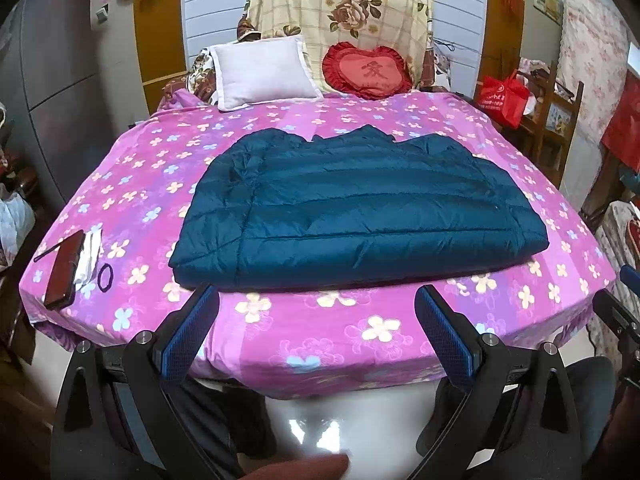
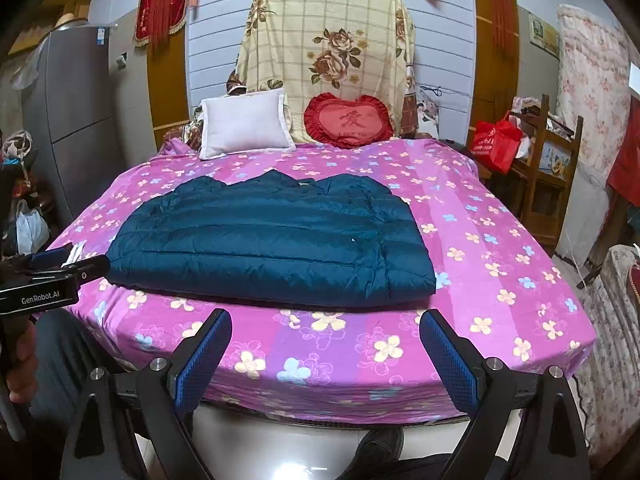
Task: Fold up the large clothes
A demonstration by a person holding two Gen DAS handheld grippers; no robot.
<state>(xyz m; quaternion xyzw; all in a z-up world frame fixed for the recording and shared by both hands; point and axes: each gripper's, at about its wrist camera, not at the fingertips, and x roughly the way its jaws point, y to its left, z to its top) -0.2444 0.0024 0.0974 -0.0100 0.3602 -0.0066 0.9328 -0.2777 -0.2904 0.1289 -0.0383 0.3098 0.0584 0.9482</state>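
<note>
white pillow (image 1: 262, 72) | red heart cushion (image 1: 368, 70) | phone (image 1: 64, 268) | hair tie (image 1: 105, 277)

The jacket (image 1: 360, 208) lies flat on the bed (image 1: 320, 332), crosswise, near the foot edge in front of me. My left claw (image 1: 316, 300) and right claw (image 2: 326, 326) both hang before that edge, fingers spread apart, touching nothing. At the bed's left corner a phone (image 1: 64, 268) lies beside a hair tie (image 1: 105, 277), well apart from the jacket. Behind the jacket, at the head, a pillow (image 1: 262, 70) stands left of a heart cushion (image 1: 368, 70). A bag (image 1: 504, 96) sits right of the bed.
</note>
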